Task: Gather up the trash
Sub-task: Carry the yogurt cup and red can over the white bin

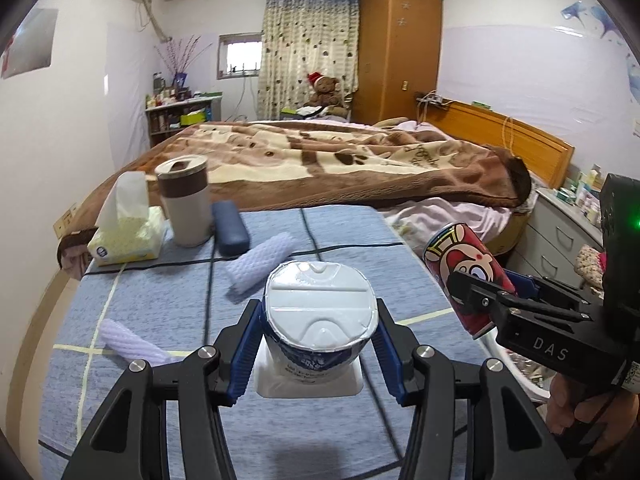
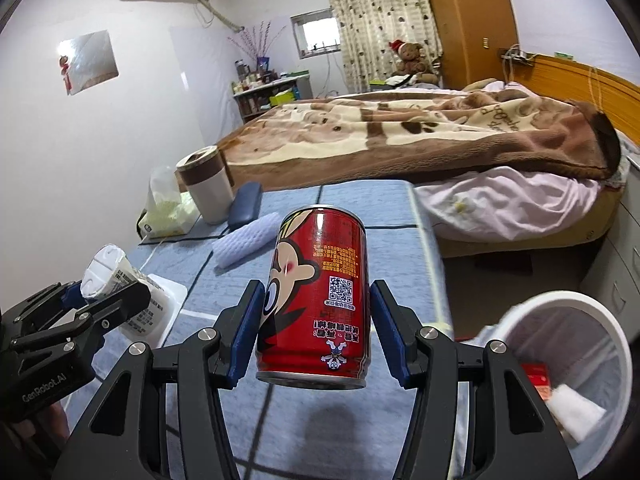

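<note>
Trash is in both our tools at once: the left gripper (image 1: 318,344) has its blue fingers (image 1: 244,356) closed partway onto the sides of a yogurt cup (image 1: 320,320), which in the left wrist view sits dead centre with its foil lid facing the lens, and the right gripper (image 2: 316,332) pinches a red can (image 2: 316,296) between its blue pads, held upside down and clear of the bench (image 2: 360,236). The white bin (image 2: 568,360) waits at about four o'clock in the right wrist view, beside the bench, with a red packet and white scraps already inside. We judge the can the likelier to go astray: the fingers bear on a smooth round wall and it sits a little tilted, so a quick swing toward the bin could let it twist or slide out and roll onto the floor. The cup tapers, so a loose squeeze might let it slip through; a hard one could buckle it and spill any dregs onto the blue cloth. Two foam sleeves (image 1: 260,264) are not yet collected, near eleven o'clock of the cup. Readable writing: "DAS" on the right tool's body, "GenRobot.AI" on the left one's; the can carries a cartoon face, a QR code and inverted Chinese text we cannot make out.
</note>
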